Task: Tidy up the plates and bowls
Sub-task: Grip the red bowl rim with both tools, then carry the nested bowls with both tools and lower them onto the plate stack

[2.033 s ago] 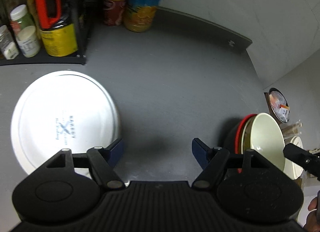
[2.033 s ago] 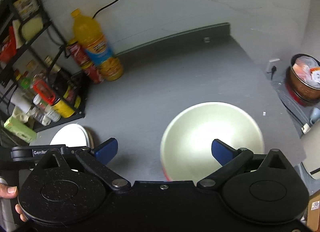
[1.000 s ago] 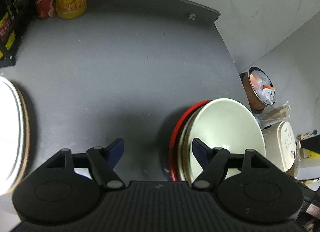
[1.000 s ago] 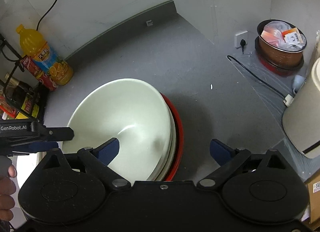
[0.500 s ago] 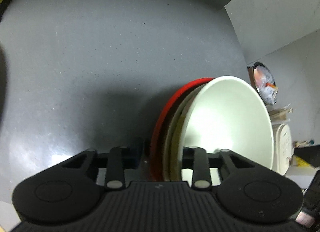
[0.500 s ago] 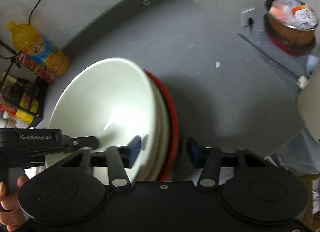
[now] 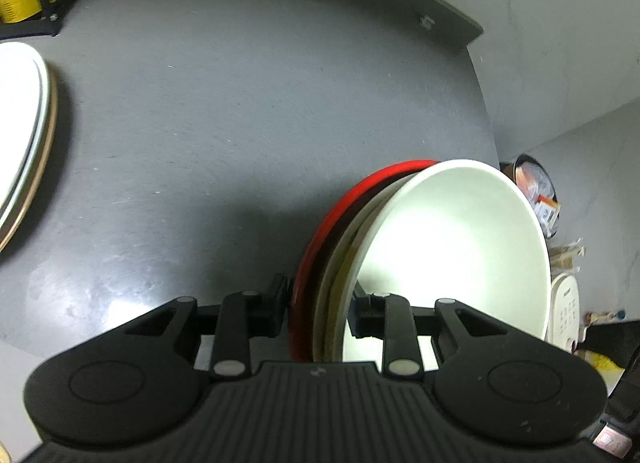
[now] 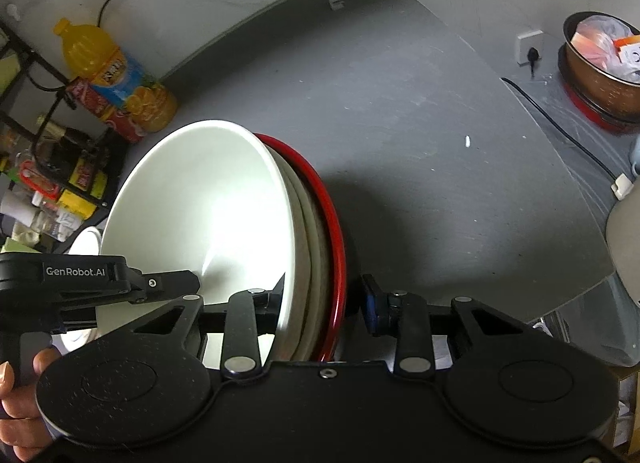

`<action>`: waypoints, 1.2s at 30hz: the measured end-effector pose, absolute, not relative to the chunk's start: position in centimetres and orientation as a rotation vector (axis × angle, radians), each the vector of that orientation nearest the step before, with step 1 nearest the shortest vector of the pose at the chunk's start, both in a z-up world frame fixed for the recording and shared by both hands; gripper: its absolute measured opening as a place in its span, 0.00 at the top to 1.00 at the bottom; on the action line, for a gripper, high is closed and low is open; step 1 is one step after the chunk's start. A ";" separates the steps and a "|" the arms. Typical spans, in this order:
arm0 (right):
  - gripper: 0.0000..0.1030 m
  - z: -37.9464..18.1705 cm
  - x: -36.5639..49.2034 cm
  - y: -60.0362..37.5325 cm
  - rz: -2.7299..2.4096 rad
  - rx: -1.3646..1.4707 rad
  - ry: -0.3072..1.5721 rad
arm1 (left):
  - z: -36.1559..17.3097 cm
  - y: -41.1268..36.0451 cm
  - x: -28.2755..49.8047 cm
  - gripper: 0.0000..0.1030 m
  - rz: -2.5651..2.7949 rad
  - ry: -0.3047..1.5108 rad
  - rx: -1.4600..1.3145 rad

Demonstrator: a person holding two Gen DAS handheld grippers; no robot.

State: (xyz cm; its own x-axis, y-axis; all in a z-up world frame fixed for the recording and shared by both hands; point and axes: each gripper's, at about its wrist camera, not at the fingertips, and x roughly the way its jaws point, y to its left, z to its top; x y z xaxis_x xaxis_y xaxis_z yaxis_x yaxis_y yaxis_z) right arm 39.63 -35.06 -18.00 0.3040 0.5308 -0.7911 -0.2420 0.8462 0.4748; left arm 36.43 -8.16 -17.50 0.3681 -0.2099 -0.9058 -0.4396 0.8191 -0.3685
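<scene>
A stack of nested bowls [image 7: 448,247] is held between the two grippers above the grey countertop [image 7: 240,103]. The stack is made up of a white bowl [image 8: 200,203] on the inside, at least one cream bowl beneath it, and a red bowl [image 8: 334,231] on the outside.

The left gripper [image 7: 318,313] is closed on the stack's near left rim: one finger is pressed against the red outer wall and the other is seen inside the white bowl. The right gripper [image 8: 324,305] is clamped on the opposite rim, with its left finger inside the white bowl and its blue-padded right finger [image 8: 370,307] set just beside the red wall; whether that pad is actually touching cannot be told from this view. In the right wrist view the left gripper's black body is seen at the bowl's left side, held by a hand [image 8: 16,403].

A stack of white plates [image 7: 20,135] is seen at the far left edge of the counter, well apart from the bowls. At the far left corner an orange juice bottle [image 8: 116,75] and a red can [image 8: 104,107] are placed beside a black wire rack [image 8: 48,167] filled with jars. Off the counter's right side, a copper-coloured bin [image 8: 600,63] lined with a plastic bag is seen below, and a black cable [image 8: 560,131] is run past it.
</scene>
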 end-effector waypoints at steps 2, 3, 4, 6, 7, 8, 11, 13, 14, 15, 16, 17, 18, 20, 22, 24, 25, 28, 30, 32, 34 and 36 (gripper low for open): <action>0.68 -17.5 39.6 -34.7 0.539 0.283 1.151 | -16.8 -7.6 35.8 0.72 0.176 1.189 -0.638; 0.68 -17.1 39.6 -34.4 0.550 0.278 1.146 | -16.5 -7.4 35.5 0.72 0.182 1.181 -0.640; 0.68 -16.9 39.6 -34.2 0.561 0.272 1.141 | -16.0 -6.8 34.9 0.72 0.188 1.171 -0.645; 0.68 -16.2 39.6 -33.5 0.584 0.268 1.135 | -15.4 -5.9 34.6 0.72 0.203 1.157 -0.660; 0.68 -15.9 39.6 -33.0 0.597 0.263 1.131 | -15.2 -5.5 34.4 0.72 0.209 1.150 -0.664; 0.68 -15.6 39.7 -32.7 0.610 0.258 1.126 | -14.9 -5.1 34.1 0.72 0.215 1.141 -0.667; 0.68 -14.8 39.6 -31.4 0.640 0.248 1.117 | -14.3 -4.0 33.8 0.72 0.230 1.125 -0.674; 0.68 -14.3 39.5 -30.5 0.654 0.234 1.107 | -14.0 -3.1 33.5 0.72 0.244 1.121 -0.687; 0.68 -14.0 39.5 -29.9 0.661 0.227 1.102 | -14.0 -2.7 33.4 0.72 0.250 1.119 -0.693; 0.68 -13.8 39.4 -29.4 0.667 0.221 1.098 | -13.8 -2.2 33.2 0.72 0.252 1.112 -0.694; 0.68 -13.5 39.3 -28.9 0.673 0.213 1.092 | -13.6 -1.7 33.0 0.72 0.254 1.107 -0.694; 0.68 -13.2 39.1 -28.3 0.678 0.209 1.087 | -13.5 -1.2 32.8 0.72 0.259 1.104 -0.695; 0.68 -13.0 39.0 -27.7 0.684 0.207 1.087 | -13.3 -0.6 32.6 0.72 0.265 1.102 -0.698; 0.68 -12.6 38.7 -26.6 0.696 0.198 1.087 | -12.8 0.7 32.1 0.72 0.271 1.094 -0.698; 0.68 -12.1 38.4 -25.4 0.709 0.194 1.084 | -12.6 2.1 31.4 0.72 0.276 1.080 -0.704; 0.68 -11.7 38.0 -24.0 0.722 0.189 1.083 | -12.6 3.6 30.8 0.72 0.280 1.075 -0.718; 0.68 -11.5 37.9 -23.3 0.727 0.188 1.083 | -12.6 4.4 30.5 0.72 0.282 1.075 -0.727; 0.67 -11.1 37.4 -21.3 0.736 0.199 1.093 | -12.5 6.8 29.4 0.71 0.295 1.069 -0.739; 0.68 -10.8 36.9 -19.9 0.743 0.210 1.101 | -12.3 8.4 28.5 0.71 0.304 1.061 -0.739; 0.67 -10.3 36.4 -18.3 0.748 0.200 1.101 | -12.1 10.0 27.9 0.71 0.314 1.058 -0.746; 0.67 -9.9 35.8 -16.5 0.762 0.187 1.097 | -11.9 11.7 27.1 0.71 0.321 1.046 -0.749; 0.67 -9.6 35.5 -14.9 0.771 0.186 1.100 | -11.7 13.3 26.4 0.71 0.330 1.042 -0.754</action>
State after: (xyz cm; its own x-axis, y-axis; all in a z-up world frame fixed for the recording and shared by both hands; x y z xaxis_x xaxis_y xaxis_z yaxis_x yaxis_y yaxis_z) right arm 35.49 -14.88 -9.57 0.2279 0.6432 -0.7310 -0.4684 0.7306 0.4968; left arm 26.40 13.34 -11.68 0.4857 -0.0972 -0.8687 -0.5791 0.7086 -0.4031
